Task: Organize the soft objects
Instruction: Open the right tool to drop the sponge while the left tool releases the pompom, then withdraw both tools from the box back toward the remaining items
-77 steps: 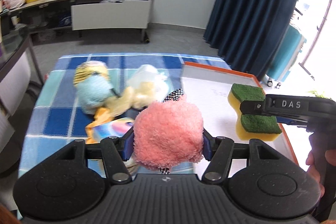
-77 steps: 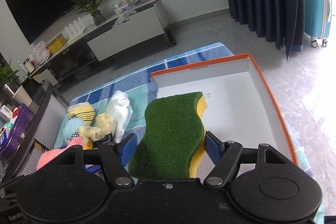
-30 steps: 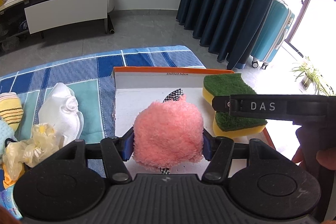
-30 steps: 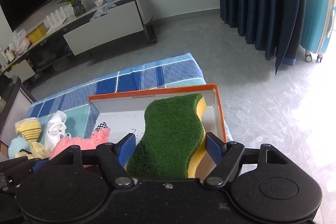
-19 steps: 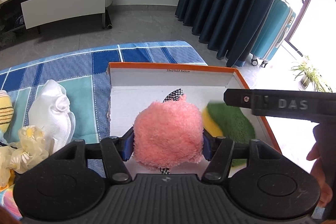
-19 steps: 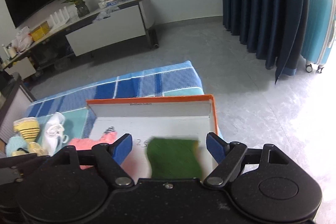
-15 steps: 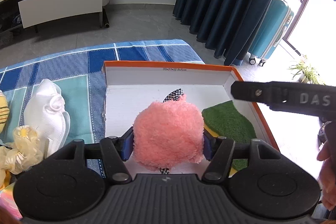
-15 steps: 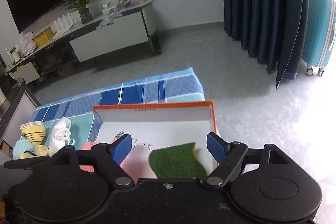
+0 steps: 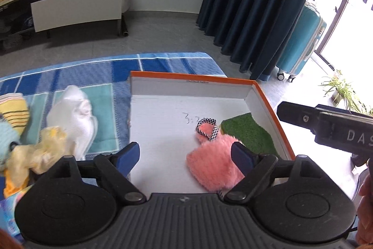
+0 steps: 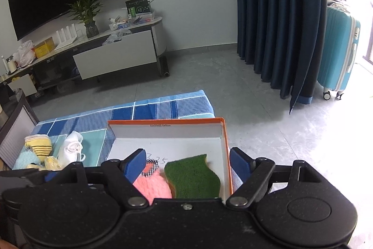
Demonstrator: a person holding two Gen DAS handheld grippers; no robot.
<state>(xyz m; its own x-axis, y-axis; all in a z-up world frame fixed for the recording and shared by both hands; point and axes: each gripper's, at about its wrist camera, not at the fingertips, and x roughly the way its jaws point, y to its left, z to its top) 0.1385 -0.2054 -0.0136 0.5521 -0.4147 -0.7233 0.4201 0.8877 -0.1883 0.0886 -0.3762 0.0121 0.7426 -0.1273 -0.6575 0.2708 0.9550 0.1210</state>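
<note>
Both grippers have let go within the last second. The left gripper [image 9: 185, 156] now stands wide open with nothing between its jaws; the pink pouch [image 9: 213, 163] it held half a second ago lies on the floor of the box [image 9: 193, 78], just ahead of the right-hand jaw. The right gripper [image 10: 188, 163] is likewise fully spread and empty, hovering above the box; the sponge [image 10: 193, 175] it carried a second ago rests green side up directly below and ahead of it, against the box's right wall and beside the pouch.

Judgement: two items are deposited. Remaining soft items lie on the cloth [image 9: 70, 76] to the left of the left gripper: a mask [image 9: 73, 117], a yellow bag [image 9: 37, 153] and socks [image 9: 11, 118]. These appear to be next.
</note>
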